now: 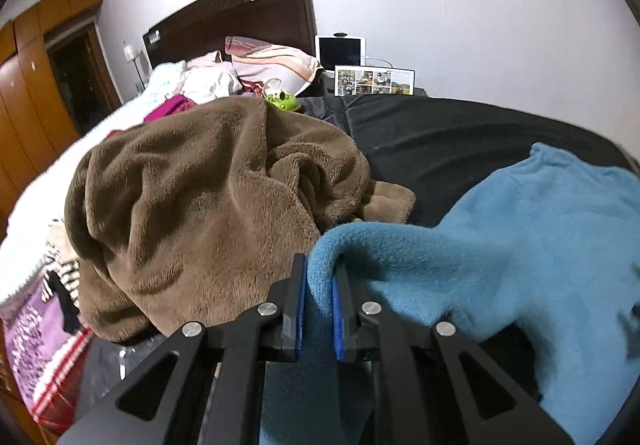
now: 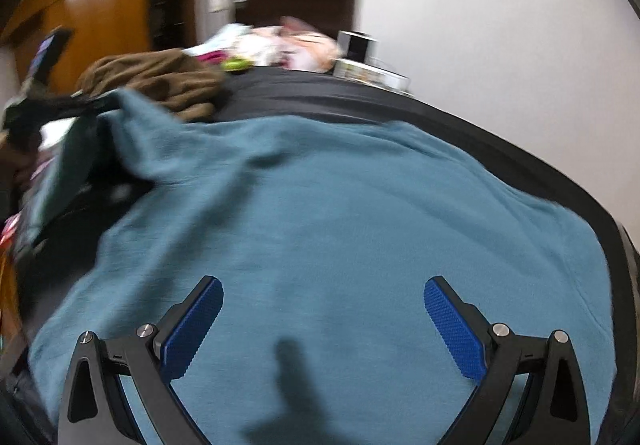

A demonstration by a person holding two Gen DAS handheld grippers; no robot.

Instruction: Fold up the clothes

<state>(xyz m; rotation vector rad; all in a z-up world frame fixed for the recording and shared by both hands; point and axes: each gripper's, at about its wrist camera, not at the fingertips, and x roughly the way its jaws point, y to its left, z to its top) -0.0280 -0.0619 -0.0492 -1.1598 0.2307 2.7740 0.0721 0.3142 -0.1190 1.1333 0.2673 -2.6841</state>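
A teal fleece garment (image 2: 340,213) lies spread over a black sheet on the bed. In the left wrist view my left gripper (image 1: 320,269) is shut on a raised fold of the teal garment (image 1: 500,237), lifting its edge. In the right wrist view my right gripper (image 2: 323,287) is open and empty just above the middle of the garment, with its blue pads (image 2: 452,329) wide apart. The left gripper (image 2: 40,105) shows blurred at the far left of that view, holding the garment's corner.
A crumpled brown fleece (image 1: 208,197) lies on the bed left of the teal garment. A black sheet (image 1: 460,141) covers the bed's right side. Pillows and clothes (image 1: 224,73) pile near the dark headboard (image 1: 240,17). A tablet (image 1: 340,50) and photo frame (image 1: 374,80) stand by the wall.
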